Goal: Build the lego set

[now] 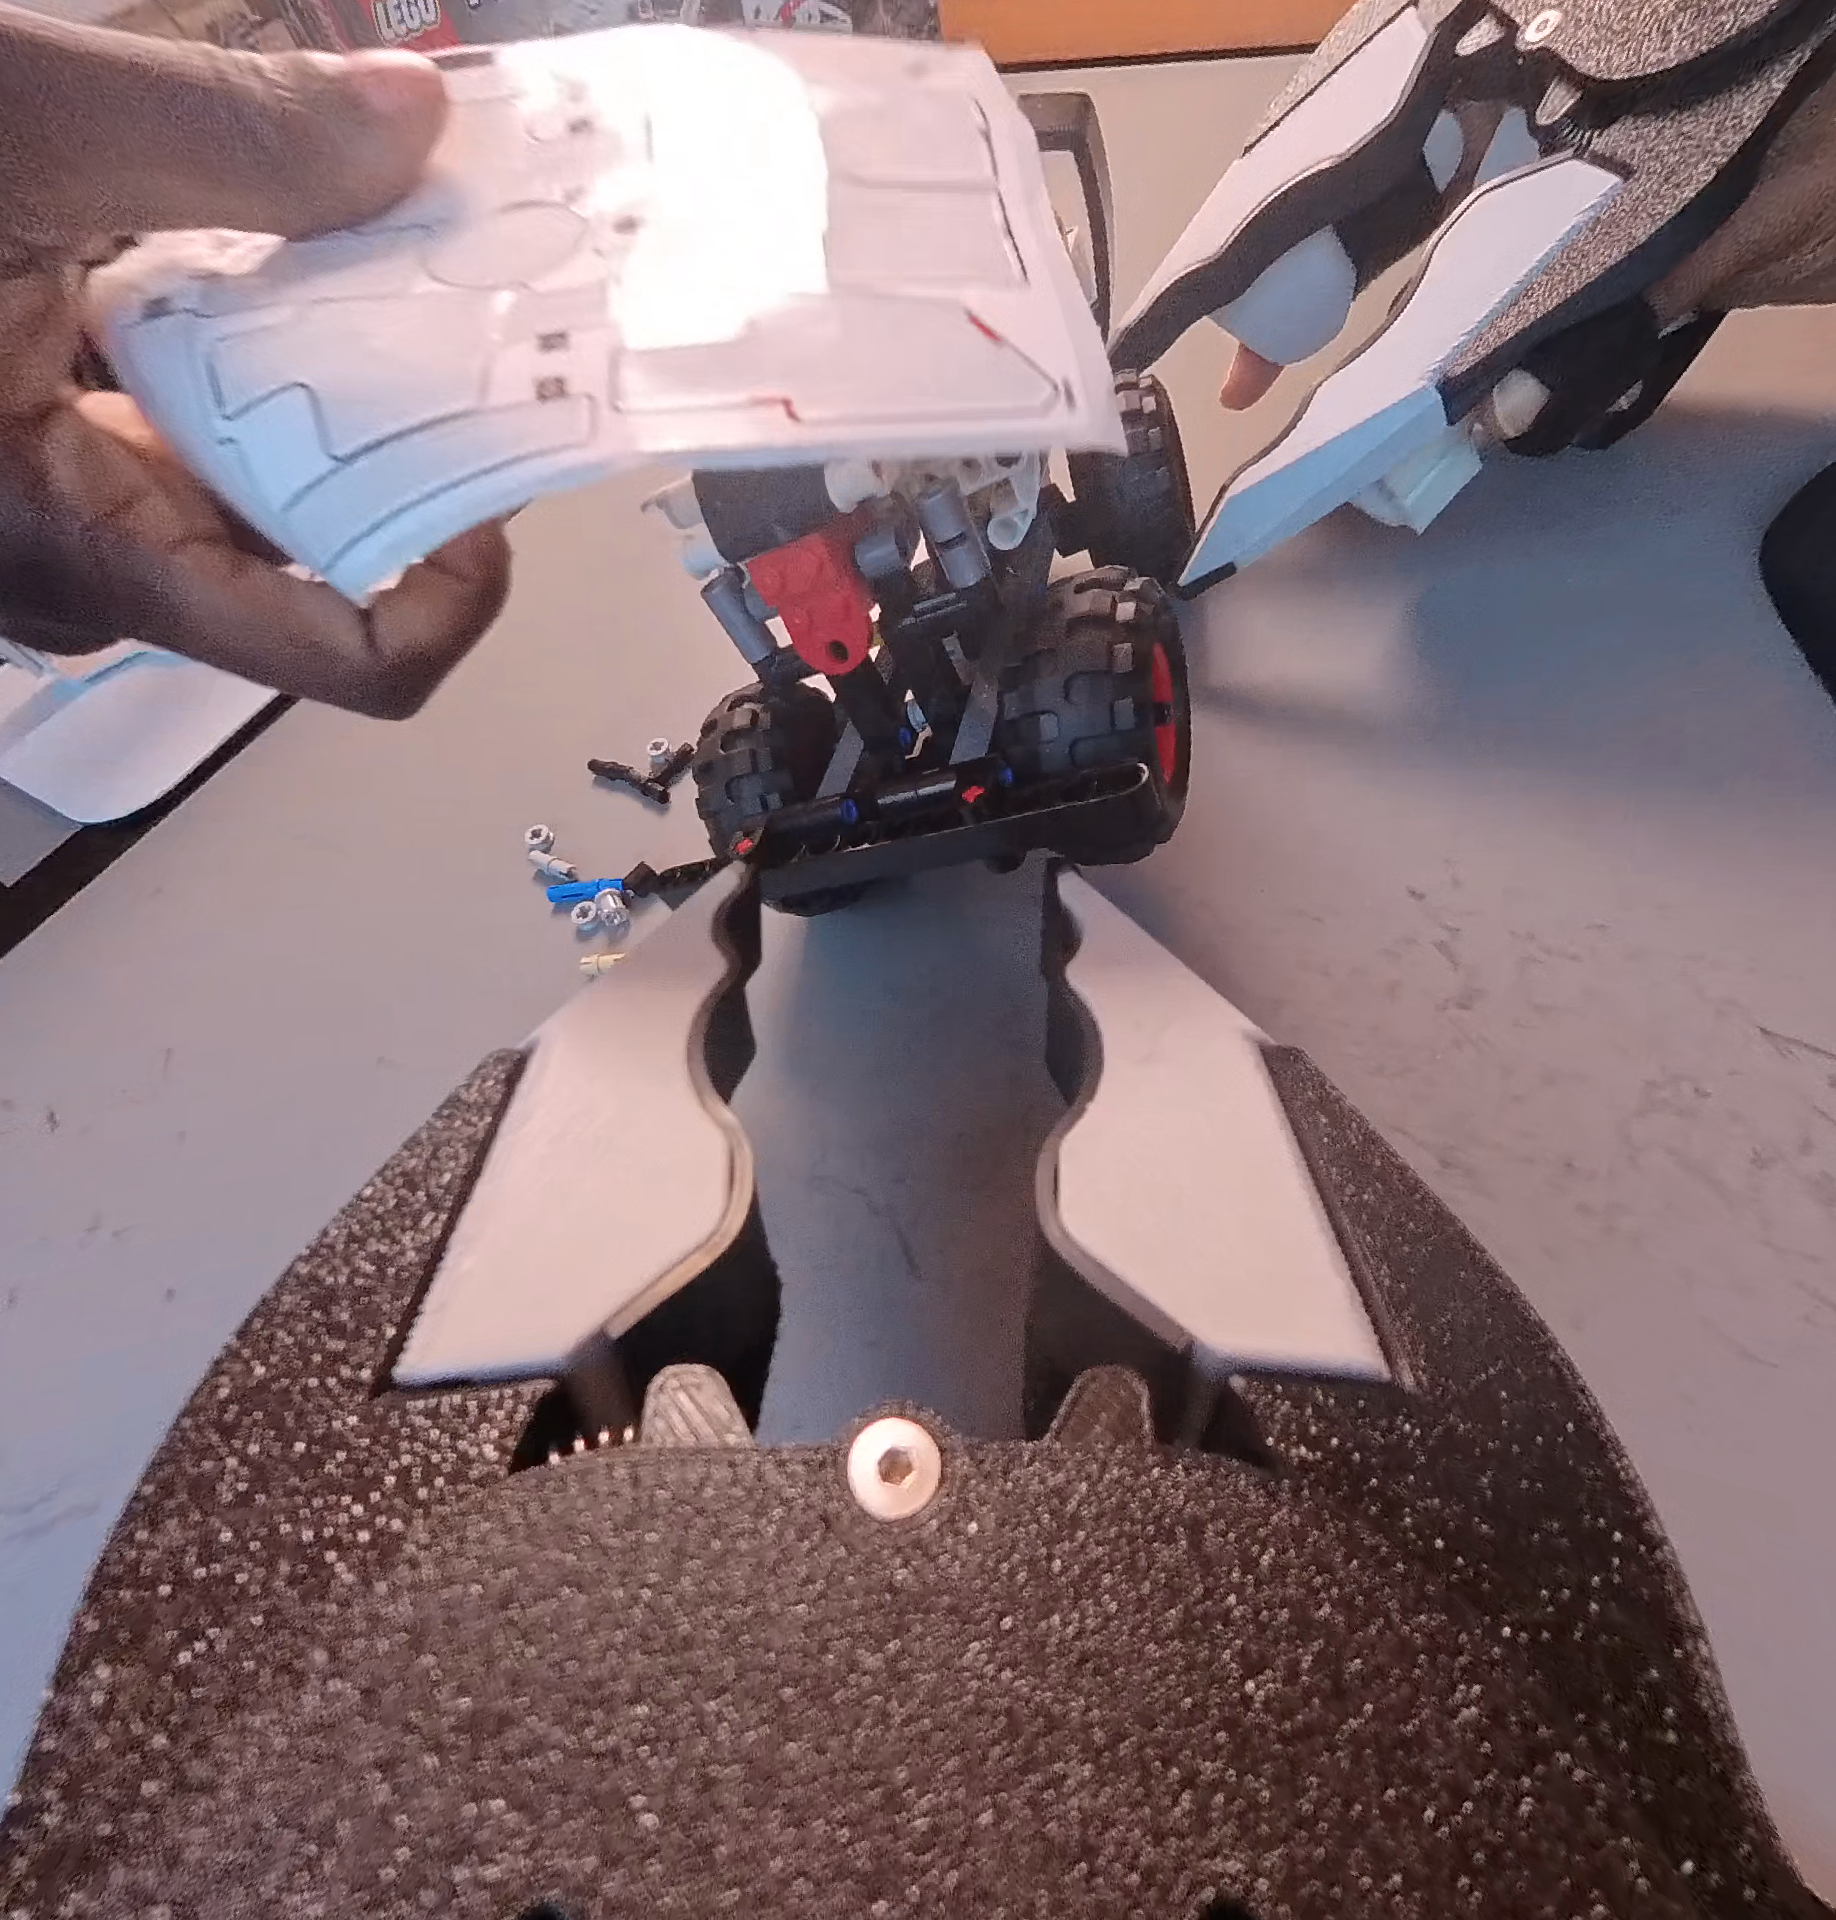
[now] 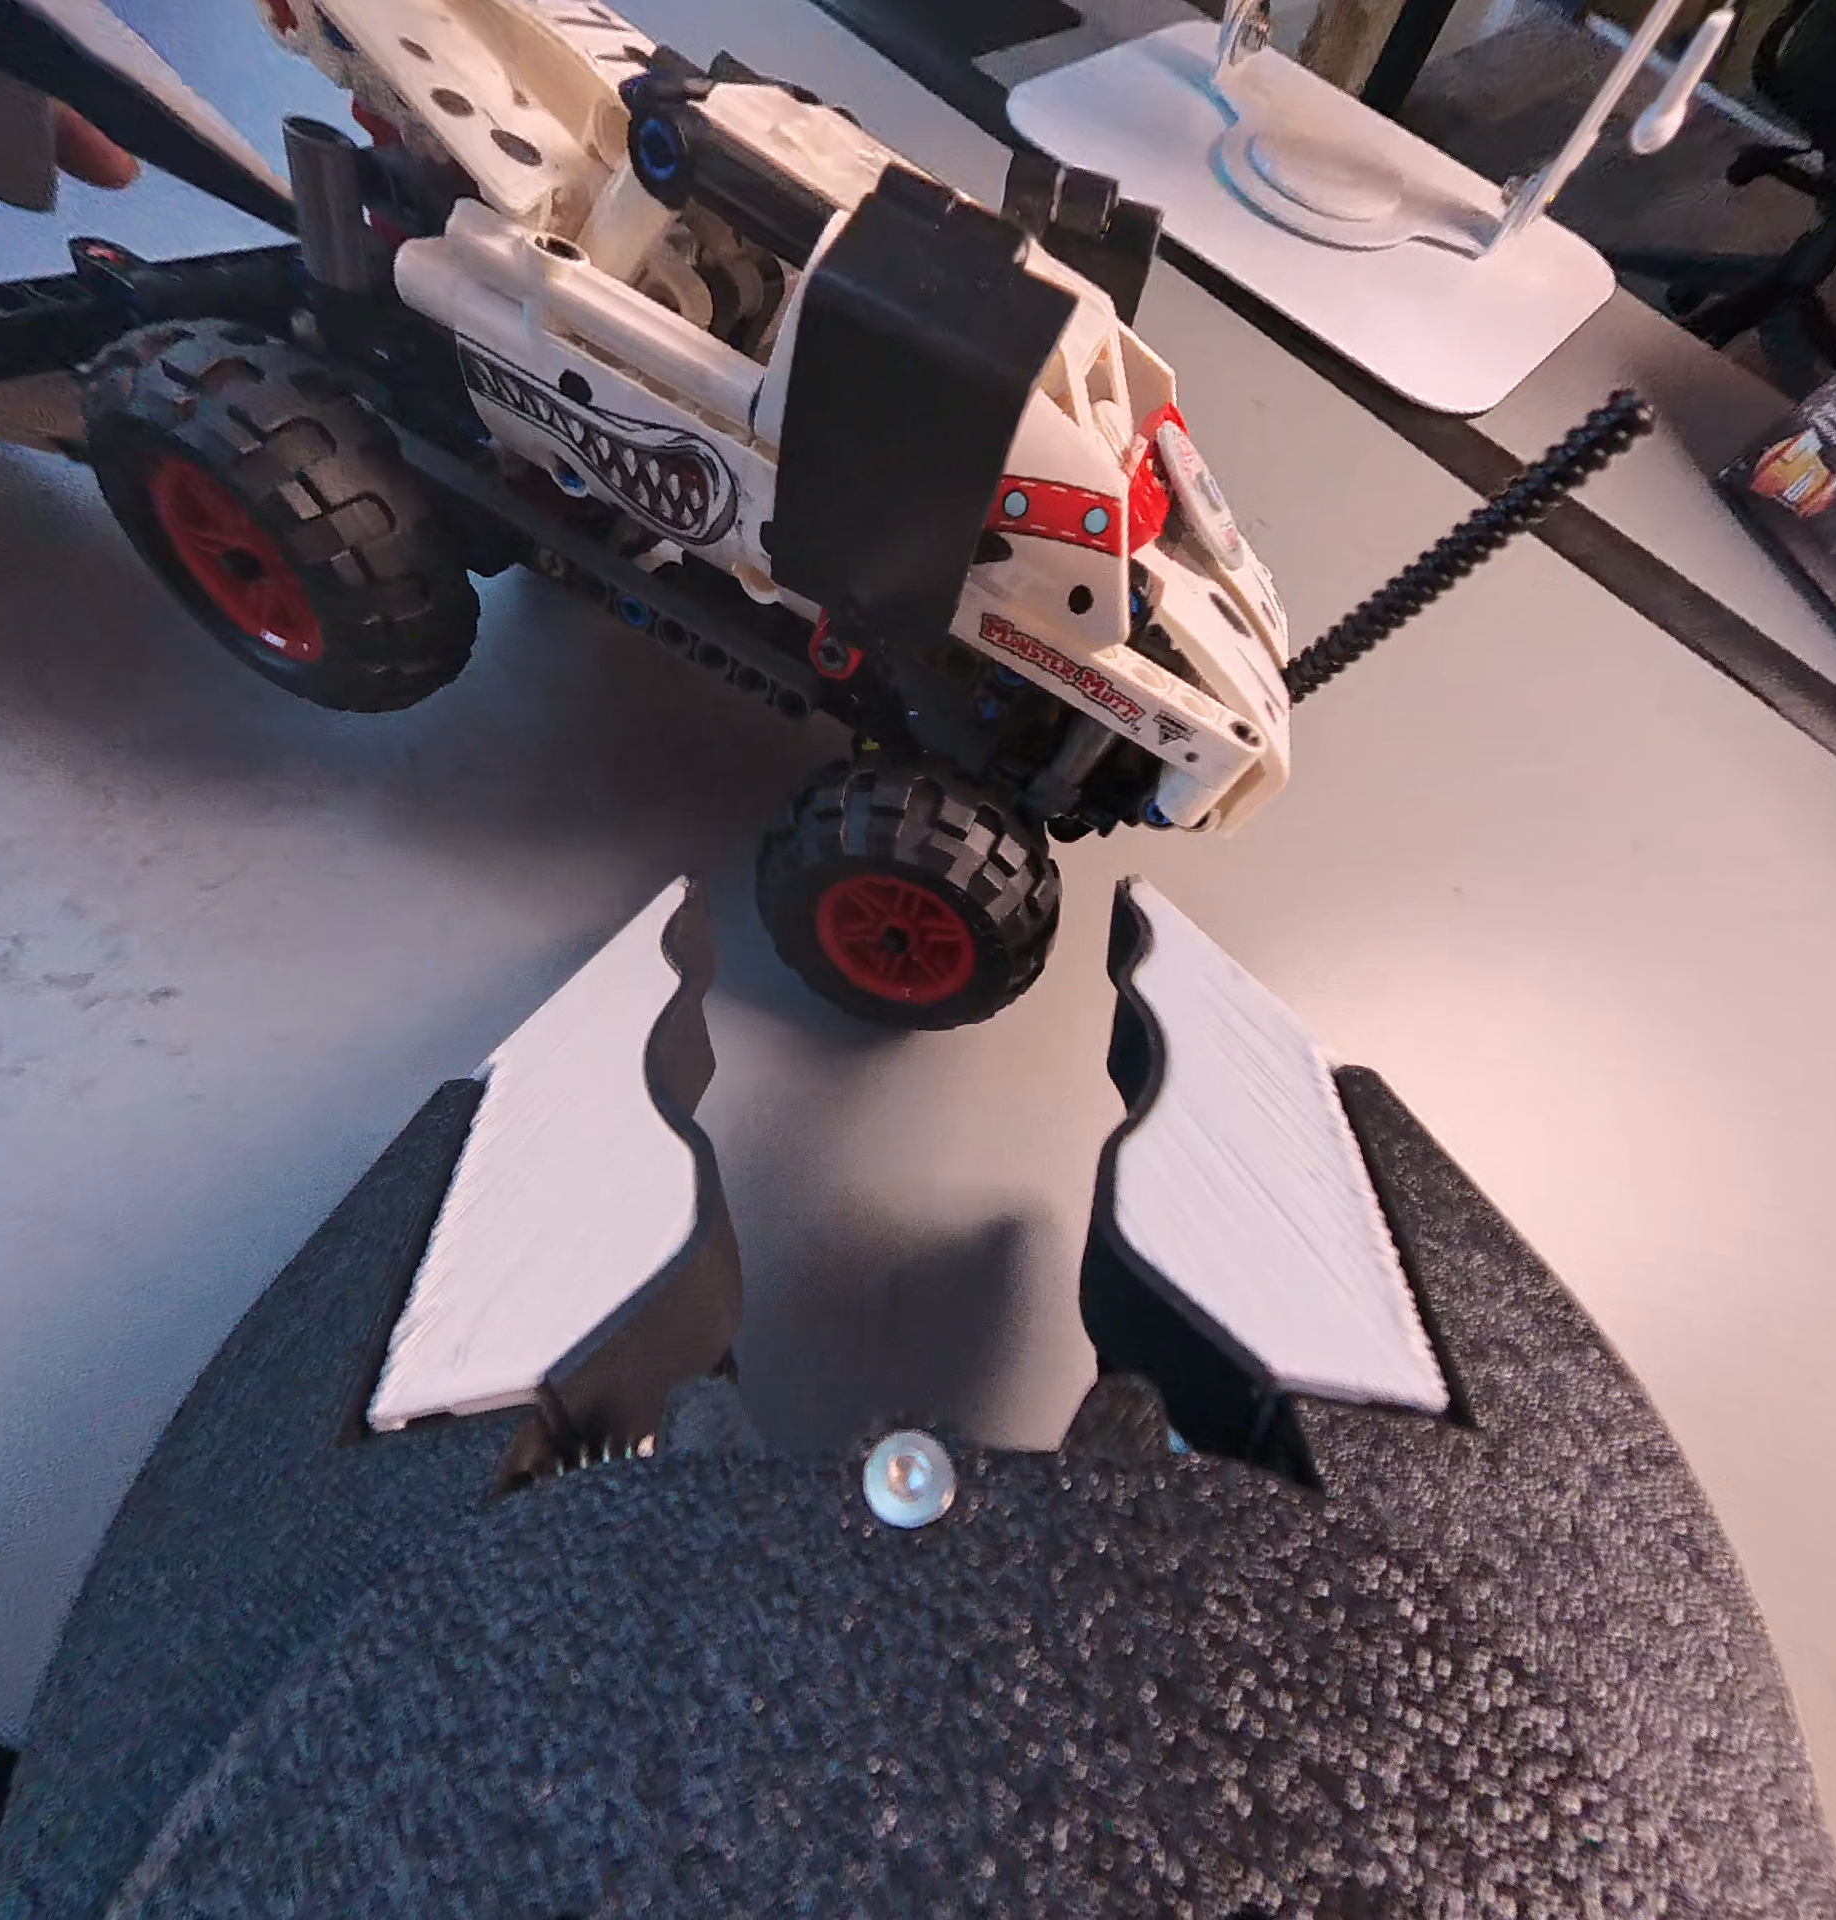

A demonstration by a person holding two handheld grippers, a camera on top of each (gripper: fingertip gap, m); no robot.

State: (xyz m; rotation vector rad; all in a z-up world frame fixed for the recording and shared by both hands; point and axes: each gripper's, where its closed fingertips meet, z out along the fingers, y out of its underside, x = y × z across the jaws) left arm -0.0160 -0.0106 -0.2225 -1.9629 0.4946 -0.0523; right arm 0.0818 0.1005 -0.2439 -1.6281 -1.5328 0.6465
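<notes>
A white lego monster truck (image 2: 602,343) with black tyres and red hubs stands tilted: one front wheel (image 2: 903,935) is on the grey table and the rear wheel (image 2: 259,520) is raised. In the left wrist view I see its underside (image 1: 924,665). My left gripper (image 1: 898,883) has its tips against a black part at the truck's end and holds it. My right gripper (image 2: 909,894) is open and empty just before the front wheel; it also shows in the left wrist view (image 1: 1174,457). A bare hand (image 1: 114,468) holds a white sticker sheet (image 1: 581,260) above the truck.
Small loose pins, one blue (image 1: 581,891), one black (image 1: 628,774) and some grey, lie on the table (image 1: 1516,1039) left of the truck. White paper (image 1: 93,748) lies at the left edge. A white stand base (image 2: 1309,208) and a printed box (image 2: 1818,468) are beyond the truck.
</notes>
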